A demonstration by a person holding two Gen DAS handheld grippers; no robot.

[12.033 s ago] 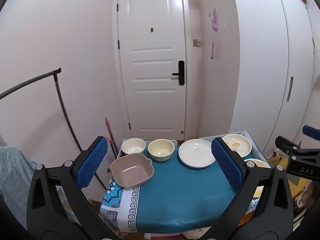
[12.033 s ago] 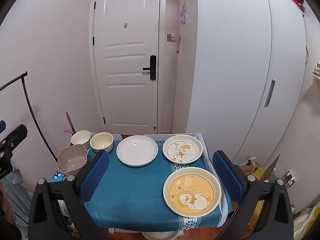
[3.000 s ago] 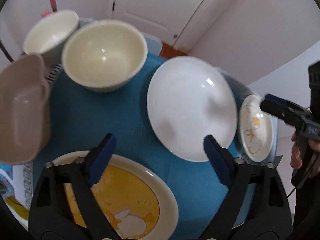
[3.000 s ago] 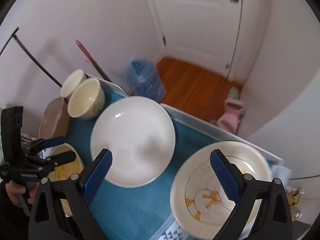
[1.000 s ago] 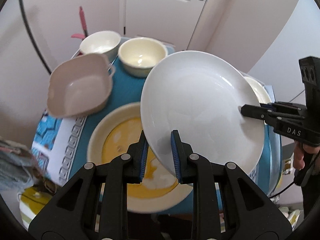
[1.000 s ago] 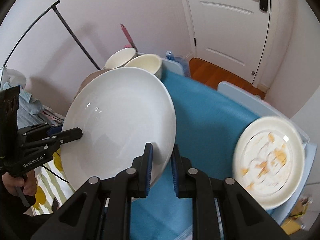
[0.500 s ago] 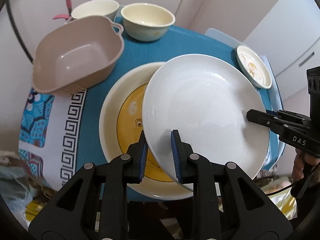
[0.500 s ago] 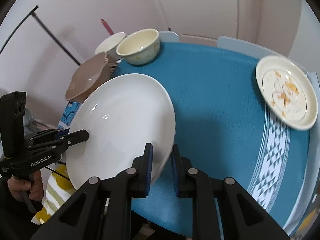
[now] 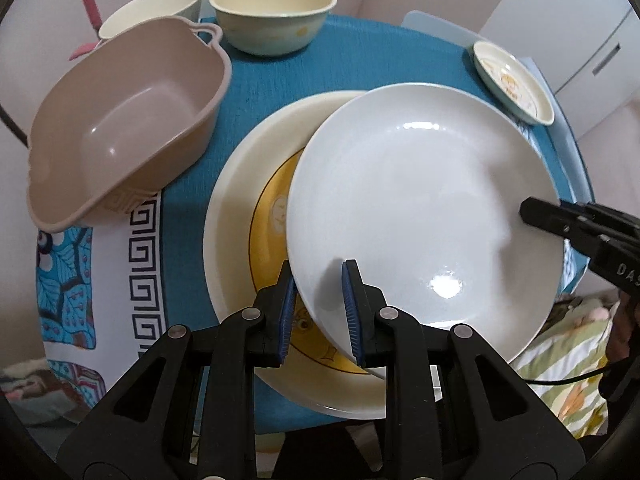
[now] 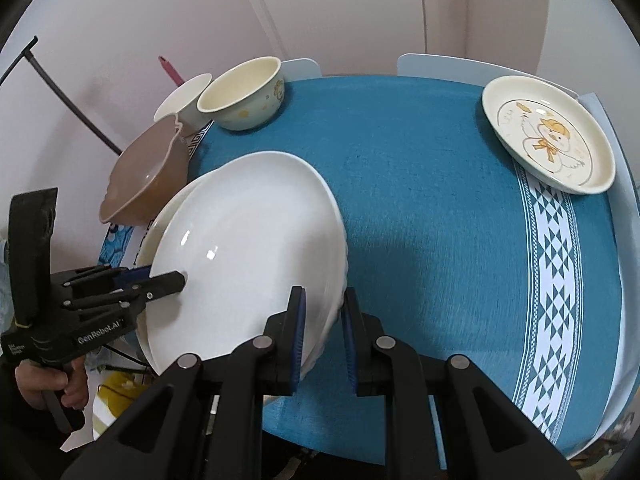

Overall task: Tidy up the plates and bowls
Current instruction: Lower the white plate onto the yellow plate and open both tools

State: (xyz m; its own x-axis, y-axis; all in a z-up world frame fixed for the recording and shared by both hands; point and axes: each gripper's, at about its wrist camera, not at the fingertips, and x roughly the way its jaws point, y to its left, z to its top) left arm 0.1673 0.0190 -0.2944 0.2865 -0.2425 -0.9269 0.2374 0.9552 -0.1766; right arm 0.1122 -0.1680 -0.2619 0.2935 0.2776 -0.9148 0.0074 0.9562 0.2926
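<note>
The plain white round ceramic plate [image 9: 420,216] is clamped at opposite rim edges by the left gripper [image 9: 320,308] and the right gripper [image 10: 322,336], tilted over a large cream plate with a yellow centre [image 9: 248,248]. Beyond the left gripper's fingers sit a taupe square plastic bowl [image 9: 120,120] and a cream round bowl [image 9: 272,12].

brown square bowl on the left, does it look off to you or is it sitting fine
It looks askew. The brown square bowl sits tilted at the table's left edge, its outer rim lower and jutting past the tablecloth, so it could tip off. Nothing looks spilled or broken; the white plate is merely held aslant by both grippers.
</note>
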